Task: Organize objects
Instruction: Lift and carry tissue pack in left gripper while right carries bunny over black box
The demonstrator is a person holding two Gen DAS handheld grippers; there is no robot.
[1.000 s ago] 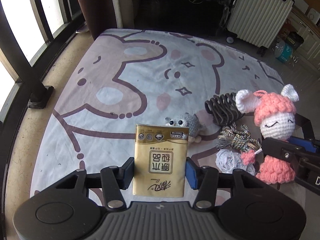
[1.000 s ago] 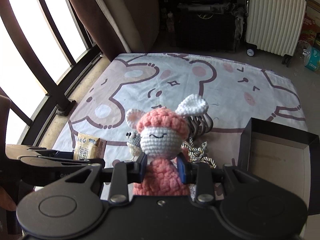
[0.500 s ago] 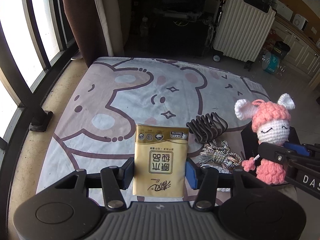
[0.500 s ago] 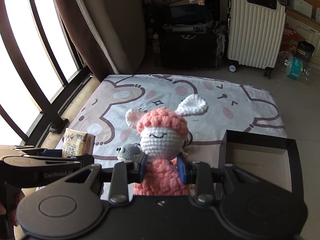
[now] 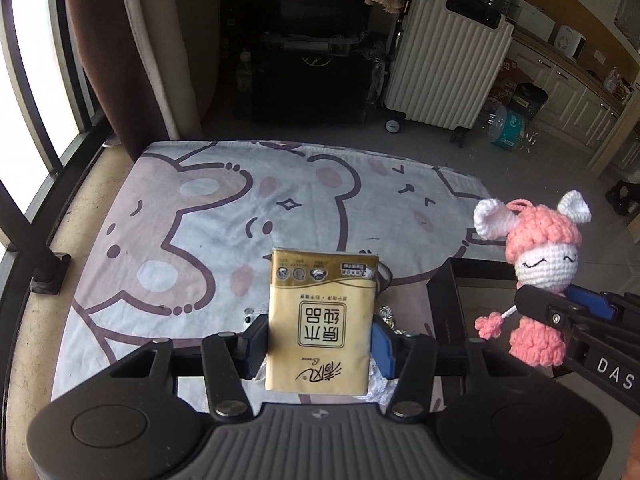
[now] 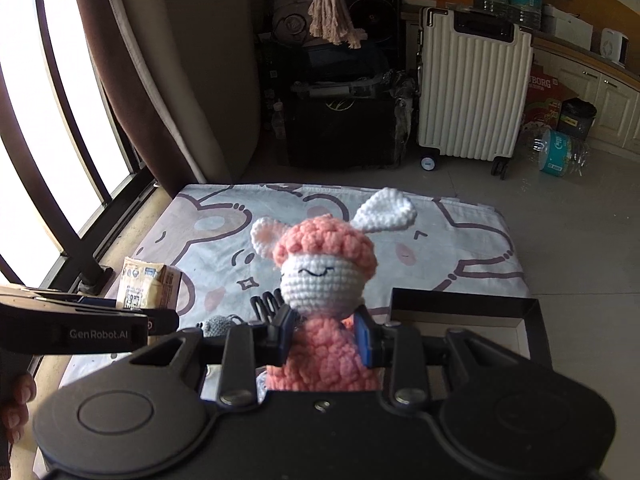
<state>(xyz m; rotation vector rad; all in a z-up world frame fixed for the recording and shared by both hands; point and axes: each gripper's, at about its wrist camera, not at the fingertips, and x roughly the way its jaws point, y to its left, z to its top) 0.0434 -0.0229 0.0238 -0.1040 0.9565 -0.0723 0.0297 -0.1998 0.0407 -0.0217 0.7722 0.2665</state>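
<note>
Both grippers are loaded and held above the bear-print mat (image 5: pixel 208 216). The left gripper (image 5: pixel 320 340) has its jaws clamped on a gold tissue pack (image 5: pixel 322 320), upright at lower centre of the left wrist view, its base hidden behind the gripper body. The right gripper (image 6: pixel 323 334) has its jaws clamped on the body of a pink crochet doll (image 6: pixel 324 280), head up, at centre of the right wrist view; the same doll shows at the right edge of the left view.

An open black box (image 6: pixel 460 316) sits at the right of the mat, lower right in the right view, just beyond the doll. A grey knitted toy (image 6: pixel 218 325) and dark hair clips (image 6: pixel 266 305) lie on the mat at lower centre, partly hidden.

Judged step: carrying 2 items toward the box. The next move calls for bringing each item over the box opening, lowering it inside the walls, then parting the jaws, 1 gripper at a time to avoid a clash at the rim
</note>
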